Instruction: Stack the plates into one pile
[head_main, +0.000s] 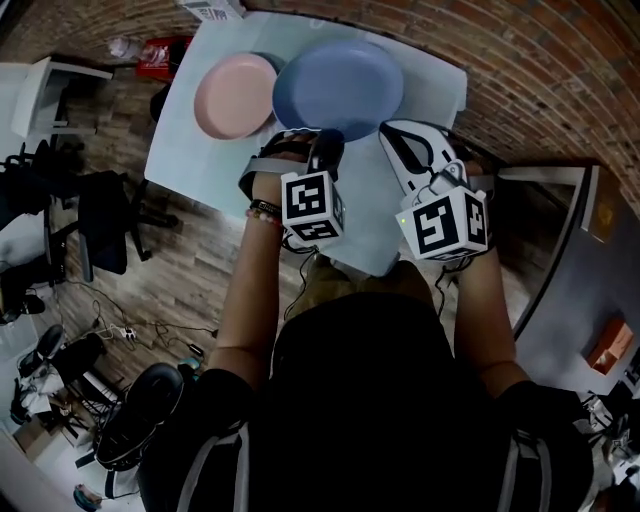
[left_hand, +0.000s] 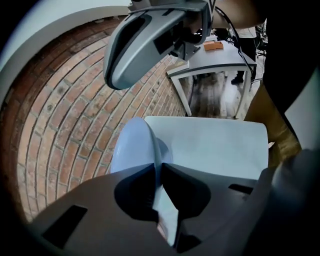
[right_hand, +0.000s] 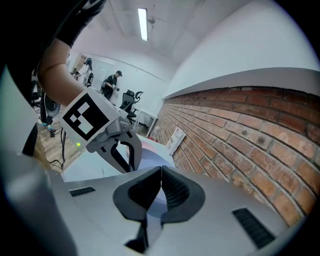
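Observation:
A large blue plate (head_main: 340, 85) lies level over the pale table (head_main: 425, 95), its left edge overlapping a smaller pink plate (head_main: 232, 95) beside it. My dark left gripper (head_main: 322, 140) is shut on the blue plate's near rim. In the left gripper view the rim (left_hand: 131, 145) runs straight between the jaws of that gripper (left_hand: 160, 167). My white right gripper (head_main: 388, 130) is at the same rim a little further right. In the right gripper view its jaws (right_hand: 161, 170) are closed tip to tip, with the blue plate (right_hand: 149, 153) showing just beyond them.
A brick wall (left_hand: 65, 110) borders the table on the far and right sides. A printed card (right_hand: 176, 137) leans against it. A white side table (left_hand: 215, 60) stands to the right, and office chairs (head_main: 100, 220) to the left on the wood floor.

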